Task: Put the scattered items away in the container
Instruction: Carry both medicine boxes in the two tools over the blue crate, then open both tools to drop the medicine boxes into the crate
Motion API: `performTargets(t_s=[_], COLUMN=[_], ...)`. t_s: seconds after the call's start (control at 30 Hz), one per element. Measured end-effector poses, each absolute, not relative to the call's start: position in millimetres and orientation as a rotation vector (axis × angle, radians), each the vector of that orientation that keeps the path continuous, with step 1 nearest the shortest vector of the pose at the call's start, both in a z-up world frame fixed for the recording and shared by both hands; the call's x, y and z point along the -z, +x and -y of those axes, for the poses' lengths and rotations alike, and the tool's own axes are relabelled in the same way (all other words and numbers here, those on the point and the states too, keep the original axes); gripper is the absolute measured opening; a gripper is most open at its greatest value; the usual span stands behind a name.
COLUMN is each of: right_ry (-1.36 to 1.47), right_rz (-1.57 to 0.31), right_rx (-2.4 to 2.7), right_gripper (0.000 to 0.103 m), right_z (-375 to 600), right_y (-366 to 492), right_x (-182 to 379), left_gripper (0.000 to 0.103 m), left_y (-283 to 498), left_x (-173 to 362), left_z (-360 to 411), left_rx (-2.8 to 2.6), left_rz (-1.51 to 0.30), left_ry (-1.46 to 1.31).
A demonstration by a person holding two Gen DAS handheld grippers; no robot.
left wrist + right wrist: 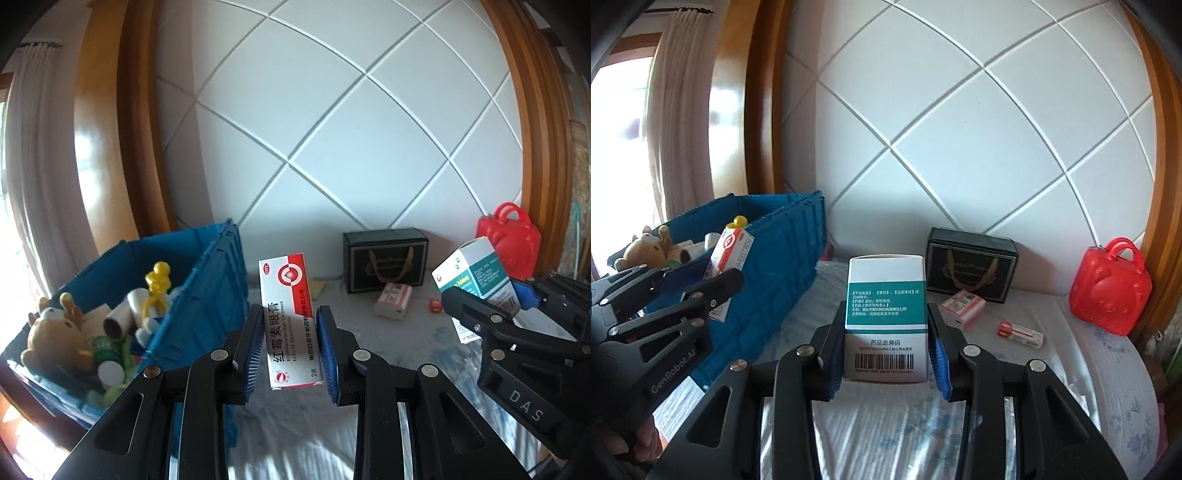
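My left gripper (290,323) is shut on a red-and-white ointment box (290,325), held in the air just right of the blue crate (207,280). It also shows in the right wrist view (733,254), near the crate's (783,258) rim. My right gripper (886,325) is shut on a teal-and-white medicine box (886,314), held above the bed; it also shows at the right of the left wrist view (476,273). The crate holds a plush bear (55,336), a yellow figure (158,288), a cardboard tube and other items.
On the bed lie a pink-and-white box (962,306) and a small red-and-white box (1021,332). A black gift box (971,264) and a red toy case (1110,288) stand against the padded headboard. A curtain and window are at left.
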State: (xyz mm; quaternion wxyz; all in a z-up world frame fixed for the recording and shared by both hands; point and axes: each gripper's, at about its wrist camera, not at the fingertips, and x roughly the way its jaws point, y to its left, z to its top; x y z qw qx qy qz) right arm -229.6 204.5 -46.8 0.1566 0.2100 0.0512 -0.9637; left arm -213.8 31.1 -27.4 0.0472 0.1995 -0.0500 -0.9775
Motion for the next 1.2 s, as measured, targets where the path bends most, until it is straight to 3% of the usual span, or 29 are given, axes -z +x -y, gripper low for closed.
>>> performTargets(t_s=[0.47,0.9,1.0,1.03,1.07,1.13,1.2], right_ry=[0.409,0.451,0.516,0.527,0.535,0.532,0.506], right_rz=[-0.205,-0.228,-0.209,-0.194,-0.177,-0.179,-0.177], right_rx=[2.508,2.357,2.347,2.351,2.356,2.386,2.403], right_gripper=[0.038,0.038,0.039,0.041,0.050,0.062,0.064], right_z=[-46,118,153,160,165,173,174], right_y=[-247,-297,-318,-324,-329,-335,-335], right_x=[-14,-45,-48,-49,-50,-54,-60], left_gripper=[0.028,0.030,0.061,0.081,0.088,0.088,0.088], left_y=[-195,-263,-275,-277,-278,-279,-276], left_x=[-25,-43,-47,-48,-50,-53,-56], left_z=[94,240,267,273,280,288,288], left_rx=[2.711,2.553,2.529,2.526,2.523,2.520,2.519], left_rz=[0.142,0.132,0.115,0.105,0.094,0.085,0.092], left_ry=[0.488,0.587,0.593,0.589,0.585,0.571,0.566])
